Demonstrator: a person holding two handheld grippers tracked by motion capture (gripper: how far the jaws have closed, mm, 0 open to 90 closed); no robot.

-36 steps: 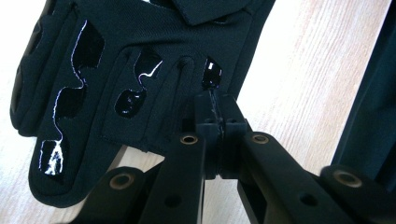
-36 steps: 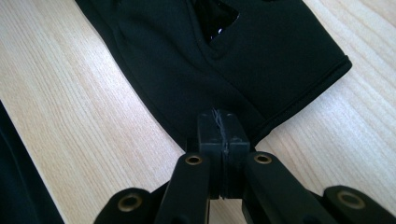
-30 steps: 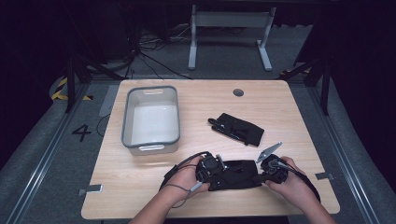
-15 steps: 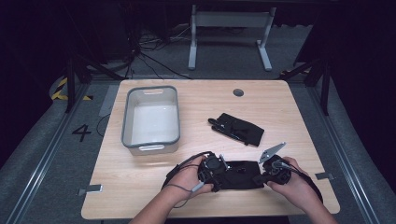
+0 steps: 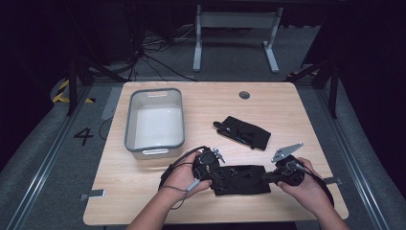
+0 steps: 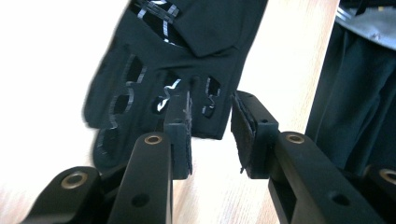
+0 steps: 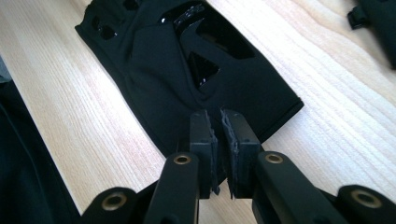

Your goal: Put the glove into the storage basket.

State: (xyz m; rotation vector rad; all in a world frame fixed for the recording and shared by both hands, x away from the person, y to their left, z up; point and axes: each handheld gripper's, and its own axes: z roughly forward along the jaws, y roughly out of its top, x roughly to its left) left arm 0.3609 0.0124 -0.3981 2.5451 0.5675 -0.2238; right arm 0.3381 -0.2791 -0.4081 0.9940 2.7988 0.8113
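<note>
A black glove (image 5: 242,178) lies flat near the table's front edge, between my two grippers. My left gripper (image 5: 219,171) is at its finger end. Its jaws have just been opening and stand apart above the glove's fingers (image 6: 154,60), with nothing pinched between the pads (image 6: 180,135). My right gripper (image 5: 267,176) is at the cuff end. Its jaws have just been opening too. A thin gap shows between them at the cuff's edge (image 7: 187,70), and nothing is gripped. A second black glove (image 5: 243,132) lies farther back.
A grey bin (image 5: 131,120) with a white inside stands at the left of the wooden table (image 5: 297,110). A round dark hole (image 5: 244,95) sits near the far edge. A metal stand (image 5: 234,28) is on the floor beyond. The person's dark clothing (image 6: 355,93) is close by.
The left gripper has lifted slightly off the glove's finger end. Both hands stay at the glove's two ends, and the glove lies where it was.
</note>
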